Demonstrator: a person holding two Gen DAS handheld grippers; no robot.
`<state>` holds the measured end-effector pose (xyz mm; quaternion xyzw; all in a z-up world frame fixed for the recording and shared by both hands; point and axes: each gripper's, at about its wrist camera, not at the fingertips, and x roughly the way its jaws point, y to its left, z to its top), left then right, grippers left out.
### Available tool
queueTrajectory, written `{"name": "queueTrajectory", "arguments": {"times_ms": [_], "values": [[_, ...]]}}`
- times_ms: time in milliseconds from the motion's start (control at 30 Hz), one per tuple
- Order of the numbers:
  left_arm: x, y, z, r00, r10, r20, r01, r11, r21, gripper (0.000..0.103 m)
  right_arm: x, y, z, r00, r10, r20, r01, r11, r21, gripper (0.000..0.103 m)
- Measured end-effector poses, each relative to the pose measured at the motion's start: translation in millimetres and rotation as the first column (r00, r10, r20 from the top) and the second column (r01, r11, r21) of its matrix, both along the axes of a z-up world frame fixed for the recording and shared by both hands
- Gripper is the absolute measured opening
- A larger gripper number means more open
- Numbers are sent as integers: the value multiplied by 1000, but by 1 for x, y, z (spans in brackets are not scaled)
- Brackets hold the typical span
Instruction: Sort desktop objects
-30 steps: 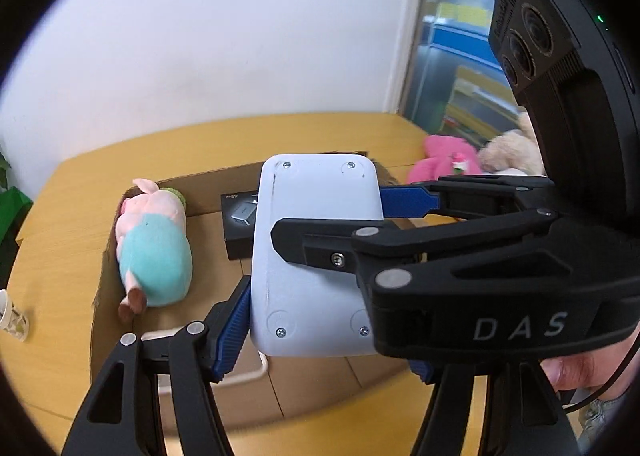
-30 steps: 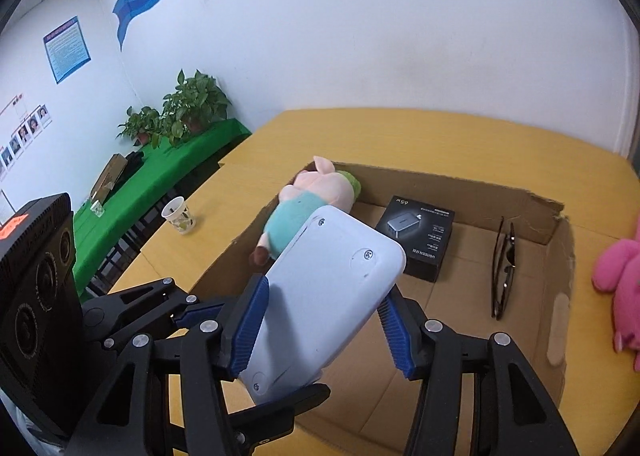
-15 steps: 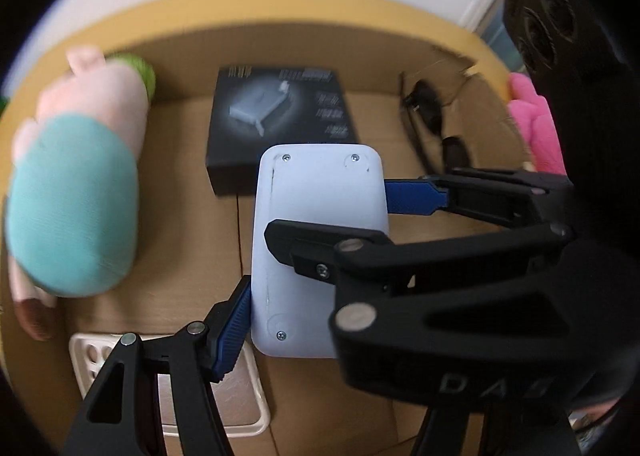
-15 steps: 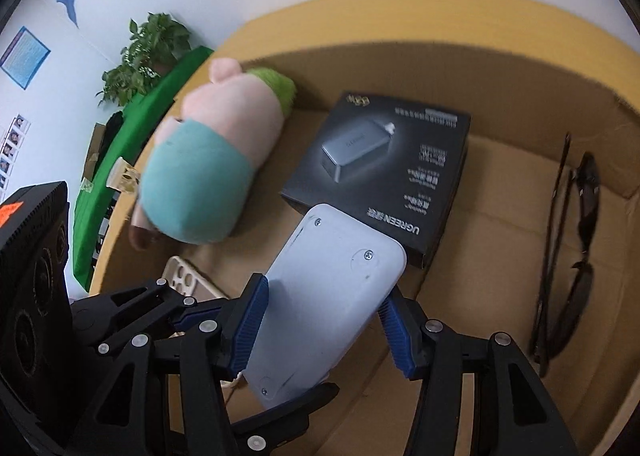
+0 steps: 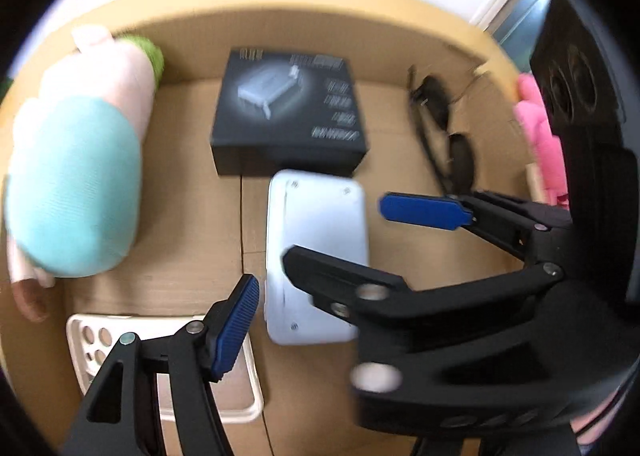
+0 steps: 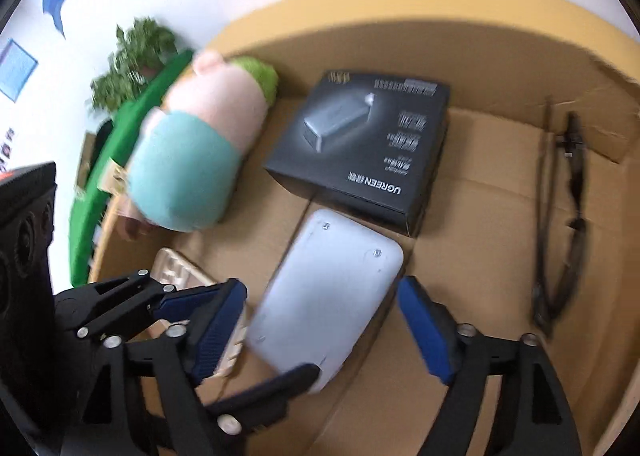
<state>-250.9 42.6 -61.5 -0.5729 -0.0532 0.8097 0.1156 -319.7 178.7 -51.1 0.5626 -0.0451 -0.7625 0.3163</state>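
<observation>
A white flat device [image 5: 316, 252] lies on the floor of the cardboard box [image 5: 180, 224], just in front of a black product box [image 5: 288, 112]. My left gripper [image 5: 328, 252] is open, its blue pads apart on either side of the device and clear of it. My right gripper [image 6: 324, 332] is open too, its pads spread on both sides of the same device [image 6: 328, 296]. Each gripper's black frame reaches across the other's view.
In the box also lie a pink pig plush in teal [image 5: 76, 176], a pale phone case [image 5: 168, 368] at the near left and dark sunglasses [image 5: 444, 132] at the right. A pink plush [image 5: 540, 144] sits outside the box. The box walls [image 6: 500, 56] rise around.
Both grippers went down into the box with the white device, then opened. The device now rests on the box floor, free of all pads.
</observation>
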Motion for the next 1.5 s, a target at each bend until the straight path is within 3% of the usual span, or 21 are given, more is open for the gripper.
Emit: {"name": "queueTrajectory", "arguments": {"times_ms": [100,167,233,300,433,567,700,800,867,933,1000,1067,1200,1333,1400,1500], "values": [[31,-8,32,993,-9,-114,7,1000,-17,66,27,17,32,997,-51,-58,49,998,-32,91],[63,-19,54,977,-22,-211,16,999,-29,66,57,32,58,983,-110,-146,106,994,-36,101],[93,-32,72,948,-20,-317,-2,998,-70,68,90,44,81,944,-175,-278,190,981,27,103],[125,-46,86,896,-14,-443,-41,992,-116,76,135,49,99,882,-218,-417,272,959,73,103],[157,-65,88,815,12,-579,-138,975,-174,80,195,54,101,802,-245,-545,327,943,57,103],[168,-76,63,797,63,-600,-209,962,-177,80,223,53,73,761,-263,-592,375,924,72,103],[169,-90,40,788,167,-592,-287,951,-113,80,220,53,47,745,-342,-572,428,904,17,103],[164,-91,27,770,193,-608,-327,938,-117,80,228,57,42,681,-386,-622,483,876,-16,103],[159,-91,18,770,203,-605,-336,935,-114,80,225,55,36,688,-380,-618,461,887,-33,103],[155,-92,9,783,207,-587,-324,941,-100,80,219,49,23,712,-346,-610,443,896,9,103],[157,-87,4,774,172,-609,-319,937,-141,81,217,47,13,721,-332,-609,437,899,27,103],[161,-83,1,768,150,-622,-315,935,-164,81,224,46,12,687,-333,-646,444,896,11,103],[162,-82,0,750,149,-644,-316,936,-152,82,226,46,10,669,-342,-660,451,893,-5,103],[169,-81,-4,704,139,-697,-315,940,-131,84,233,47,6,627,-343,-699,448,893,-36,103],[172,-82,-4,687,136,-714,-313,942,-121,85,233,47,7,623,-346,-701,450,892,-40,103],[171,-81,-4,687,137,-714,-315,941,-122,85,232,47,7,619,-345,-705,449,893,-43,103]]}}
